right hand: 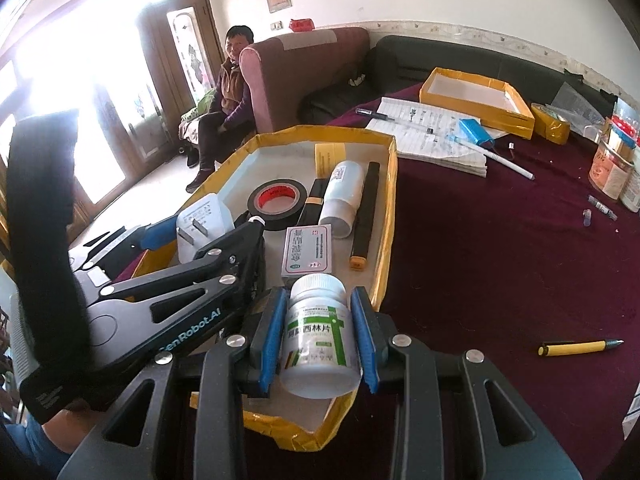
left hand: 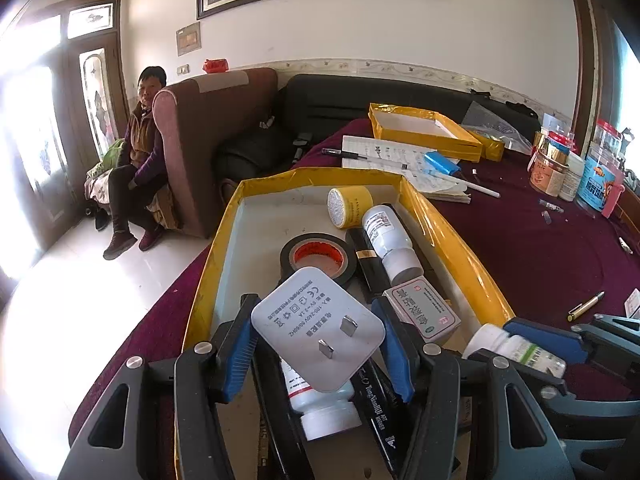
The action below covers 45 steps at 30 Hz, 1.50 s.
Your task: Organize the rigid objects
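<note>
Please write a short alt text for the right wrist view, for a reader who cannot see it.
The right gripper holds a white medicine bottle with a green label over the near end of a yellow-edged tray. The tray holds black tape, a medicine box and other bottles.

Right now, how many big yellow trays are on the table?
2: the near tray holding the tape, and the far tray behind the notebook. A smaller yellow box sits beside it.
</note>
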Tool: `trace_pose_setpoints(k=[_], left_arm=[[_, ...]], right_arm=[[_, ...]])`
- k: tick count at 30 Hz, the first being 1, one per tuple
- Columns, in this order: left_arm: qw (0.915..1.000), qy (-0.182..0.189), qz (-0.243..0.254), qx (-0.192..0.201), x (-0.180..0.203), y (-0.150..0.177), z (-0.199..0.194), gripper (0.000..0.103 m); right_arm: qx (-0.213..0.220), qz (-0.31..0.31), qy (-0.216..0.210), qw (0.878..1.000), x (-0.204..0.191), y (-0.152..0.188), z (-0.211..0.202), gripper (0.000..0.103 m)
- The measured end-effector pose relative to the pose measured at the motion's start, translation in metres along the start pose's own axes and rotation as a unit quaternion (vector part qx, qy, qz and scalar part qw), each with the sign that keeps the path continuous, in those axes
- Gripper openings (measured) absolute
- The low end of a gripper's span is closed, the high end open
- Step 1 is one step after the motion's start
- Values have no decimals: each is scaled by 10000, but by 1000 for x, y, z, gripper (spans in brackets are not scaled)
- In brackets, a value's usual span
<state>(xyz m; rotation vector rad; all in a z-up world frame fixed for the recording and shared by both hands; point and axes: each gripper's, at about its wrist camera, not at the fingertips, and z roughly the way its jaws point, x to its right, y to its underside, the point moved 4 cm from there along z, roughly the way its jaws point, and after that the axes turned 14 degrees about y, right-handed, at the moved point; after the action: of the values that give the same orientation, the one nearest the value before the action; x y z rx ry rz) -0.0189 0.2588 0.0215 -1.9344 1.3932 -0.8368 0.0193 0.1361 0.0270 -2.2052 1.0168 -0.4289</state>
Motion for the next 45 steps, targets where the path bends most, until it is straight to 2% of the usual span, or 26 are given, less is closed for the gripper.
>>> trace_pose_setpoints(k=[18,28,37,45], left_arm=[[9998,-47,-181,-32,-10,2,-2,60],[9998,-85,-147,82,-11,0,-9,61],[9997,-152,-93,173,-5,-4,-18,66],[9994,-198,86,259,10,-9,-27,69]], right_arm=[[107,-104,-26,9999,-12,6,6,32],[141,-110,-64,9998,-11,9,-1,32],[252,39,-82,9996,3,9,-15,34],[330,423,-28,9986,35,11,-30,35]])
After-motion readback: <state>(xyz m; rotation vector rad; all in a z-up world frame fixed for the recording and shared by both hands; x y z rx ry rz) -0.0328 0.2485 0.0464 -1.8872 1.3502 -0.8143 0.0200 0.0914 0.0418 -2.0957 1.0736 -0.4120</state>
